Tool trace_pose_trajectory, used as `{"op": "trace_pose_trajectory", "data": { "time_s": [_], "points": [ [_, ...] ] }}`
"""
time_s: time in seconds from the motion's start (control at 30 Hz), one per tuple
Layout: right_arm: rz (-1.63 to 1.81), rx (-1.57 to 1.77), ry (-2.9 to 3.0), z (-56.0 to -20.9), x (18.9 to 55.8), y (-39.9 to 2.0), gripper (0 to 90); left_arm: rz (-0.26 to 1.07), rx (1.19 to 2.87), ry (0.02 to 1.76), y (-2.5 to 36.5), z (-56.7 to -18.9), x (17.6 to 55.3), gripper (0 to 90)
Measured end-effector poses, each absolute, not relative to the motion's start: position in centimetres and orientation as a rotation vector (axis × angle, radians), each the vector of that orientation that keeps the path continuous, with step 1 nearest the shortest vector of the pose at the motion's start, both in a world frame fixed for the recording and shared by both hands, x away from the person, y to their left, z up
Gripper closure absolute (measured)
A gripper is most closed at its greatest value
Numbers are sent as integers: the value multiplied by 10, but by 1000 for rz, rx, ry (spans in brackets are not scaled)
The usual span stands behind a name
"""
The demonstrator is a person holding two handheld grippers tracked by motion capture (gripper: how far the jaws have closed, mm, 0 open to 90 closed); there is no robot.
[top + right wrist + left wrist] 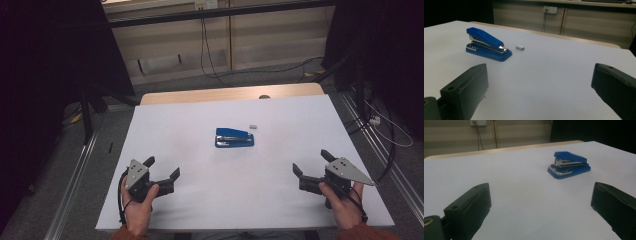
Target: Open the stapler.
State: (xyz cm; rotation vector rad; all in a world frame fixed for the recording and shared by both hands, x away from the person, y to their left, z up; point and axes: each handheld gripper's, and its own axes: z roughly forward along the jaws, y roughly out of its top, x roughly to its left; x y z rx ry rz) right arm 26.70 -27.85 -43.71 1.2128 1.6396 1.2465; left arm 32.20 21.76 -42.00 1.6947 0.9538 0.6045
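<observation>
Stapler (pixel 234 137) sits mid-table, ahead-right of left gripper (pixel 161 169), jaws spread, empty, resting low by table edge. Small staple block (pixel 253 126) just past stapler. Right gripper (pixel 310 163) jaws wide, empty; stapler ahead-left, likely ready pose before reaching.

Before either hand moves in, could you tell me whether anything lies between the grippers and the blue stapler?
Nothing visible does. Bare white table separates the stapler from the left gripper and right gripper; the small grey block lies beyond it.
</observation>
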Motion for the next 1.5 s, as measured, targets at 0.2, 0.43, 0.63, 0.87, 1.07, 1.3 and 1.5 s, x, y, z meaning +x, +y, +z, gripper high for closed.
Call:
{"op": "trace_pose_trajectory", "data": {
  "time_s": [0.2, 0.43, 0.63, 0.87, 1.07, 1.3, 1.5],
  "points": [
    [1243, 1235, 1655, -439, 269, -278, 6, 588, 1706, 979, 219, -421, 325, 32],
    [1242, 1234, 1672, -440, 269, -277, 6, 593, 1724, 963, 217, -421, 325, 32],
    [1252, 1223, 1694, -440, 270, -276, 18, 600, 1737, 967, 217, -422, 325, 32],
    [1257, 1221, 1754, -443, 273, -273, 31, 590, 1760, 955, 216, -423, 327, 38],
    [1287, 1204, 1775, -441, 275, -268, 20, 595, 1760, 962, 218, -422, 325, 38],
    [1296, 1179, 1813, -441, 277, -260, 27, 579, 1782, 947, 216, -424, 326, 50],
    [1277, 1148, 1818, -440, 278, -259, 23, 589, 1850, 861, 207, -422, 327, 52]
  ]
}}
